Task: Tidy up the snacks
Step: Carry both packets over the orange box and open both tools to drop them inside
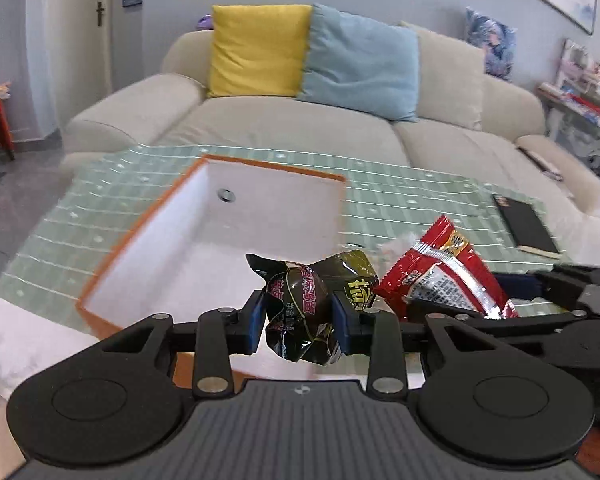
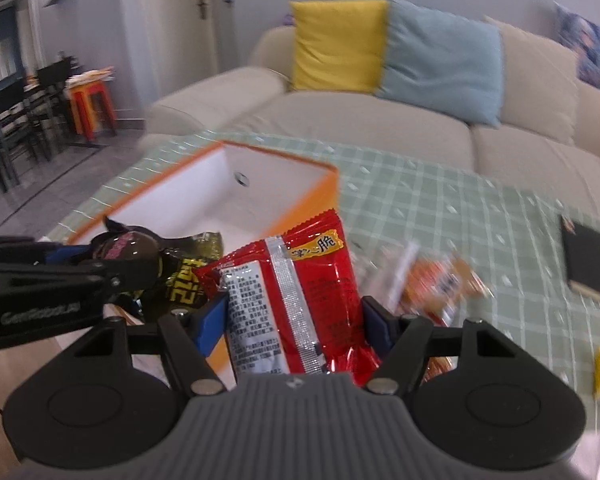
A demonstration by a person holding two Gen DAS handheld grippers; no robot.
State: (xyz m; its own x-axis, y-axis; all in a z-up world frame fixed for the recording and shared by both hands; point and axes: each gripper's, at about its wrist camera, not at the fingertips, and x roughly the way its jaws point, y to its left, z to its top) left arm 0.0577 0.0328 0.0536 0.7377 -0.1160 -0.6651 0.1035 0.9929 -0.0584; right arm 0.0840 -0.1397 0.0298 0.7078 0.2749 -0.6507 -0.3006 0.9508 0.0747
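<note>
Crinkly foil packs point(image 2: 300, 292) (glossy) in tongs point(image 2: 296, 320)

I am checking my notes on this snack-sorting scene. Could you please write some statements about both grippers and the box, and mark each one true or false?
1. The left gripper is closed on a dark snack packet. True.
2. The right gripper holds a blue packet. False: it holds a red snack packet.
3. The orange box already contains several snacks. False: the white inside that shows is bare.
4. The box stands on a green checked tablecloth. True.
5. A yellow cushion and a light blue cushion rest on the sofa. True.
</note>
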